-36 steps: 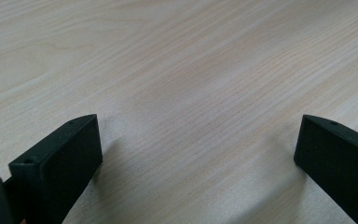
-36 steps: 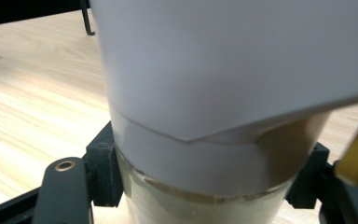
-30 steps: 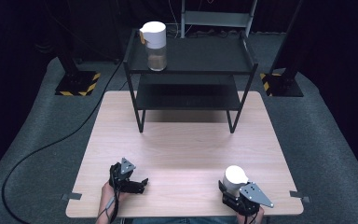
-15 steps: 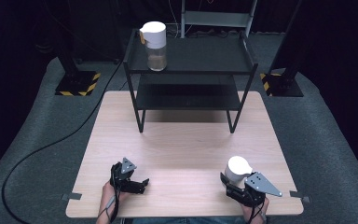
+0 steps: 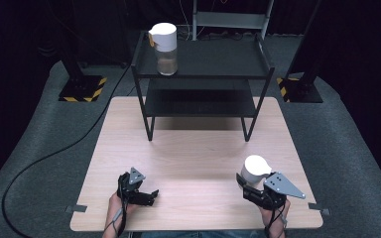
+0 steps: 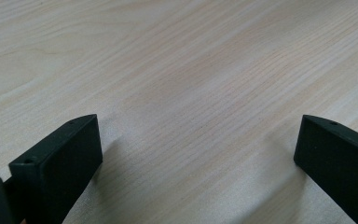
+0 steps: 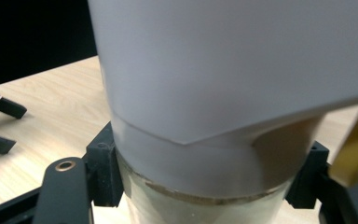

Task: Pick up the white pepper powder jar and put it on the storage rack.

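Observation:
My right gripper (image 5: 251, 182) is shut on a clear jar with a tall white lid (image 5: 256, 167), held just above the wooden table (image 5: 198, 148) near its front right corner. In the right gripper view the jaws of my right gripper (image 7: 209, 154) press on both sides of the jar (image 7: 223, 84) just under its lid, and a yellow tab (image 7: 354, 144) shows at the right. A second white-lidded jar (image 5: 164, 47) stands on the left of the black rack's top shelf (image 5: 218, 62). My left gripper (image 5: 152, 196) rests open on the table at the front left, with bare wood between the jaws of my left gripper (image 6: 198, 126).
The black two-level rack (image 5: 258, 106) stands at the table's far edge on thin legs. A black cable (image 5: 54, 153) runs across the grey floor on the left. Stands with yellow-black striped bases (image 5: 82, 94) flank the rack. My left gripper (image 7: 0, 126) shows far off in the right gripper view.
My right gripper has lifted the white-lidded jar off the table and shifted slightly right. The left gripper has stayed where it was.

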{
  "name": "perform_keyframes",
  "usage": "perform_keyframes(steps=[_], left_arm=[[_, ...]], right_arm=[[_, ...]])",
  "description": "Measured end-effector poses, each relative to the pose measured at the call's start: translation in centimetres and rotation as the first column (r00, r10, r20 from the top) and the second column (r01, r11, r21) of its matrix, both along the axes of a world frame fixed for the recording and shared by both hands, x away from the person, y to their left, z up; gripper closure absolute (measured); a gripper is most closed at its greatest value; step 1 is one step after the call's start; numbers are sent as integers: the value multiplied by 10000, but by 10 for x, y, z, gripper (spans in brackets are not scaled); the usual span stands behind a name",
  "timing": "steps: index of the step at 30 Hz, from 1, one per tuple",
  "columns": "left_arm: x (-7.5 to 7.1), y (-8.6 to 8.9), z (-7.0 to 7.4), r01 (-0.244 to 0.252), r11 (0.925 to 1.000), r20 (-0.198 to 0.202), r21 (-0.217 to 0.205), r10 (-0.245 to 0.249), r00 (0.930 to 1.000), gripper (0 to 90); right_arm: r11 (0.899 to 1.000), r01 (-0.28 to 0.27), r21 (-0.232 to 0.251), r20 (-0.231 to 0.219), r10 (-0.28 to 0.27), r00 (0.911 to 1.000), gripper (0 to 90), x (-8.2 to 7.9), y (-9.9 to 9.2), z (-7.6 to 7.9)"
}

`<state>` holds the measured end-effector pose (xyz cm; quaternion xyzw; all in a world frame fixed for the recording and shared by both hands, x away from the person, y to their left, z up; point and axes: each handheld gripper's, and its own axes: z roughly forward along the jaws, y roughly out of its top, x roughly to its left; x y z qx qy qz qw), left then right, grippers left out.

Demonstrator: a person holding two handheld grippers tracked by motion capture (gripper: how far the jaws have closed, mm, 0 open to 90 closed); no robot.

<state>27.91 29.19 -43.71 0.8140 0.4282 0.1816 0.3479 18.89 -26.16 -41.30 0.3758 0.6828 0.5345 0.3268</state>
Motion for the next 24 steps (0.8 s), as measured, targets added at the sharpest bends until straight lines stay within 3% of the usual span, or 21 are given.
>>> perform_keyframes(steps=[24], left_arm=[[0, 0, 0, -2, 10000, -6, -5, 2, 10000, 4]], right_arm=[[9997, -141, -182, 576, 151, 9982, 300, 31, 3, 50]])
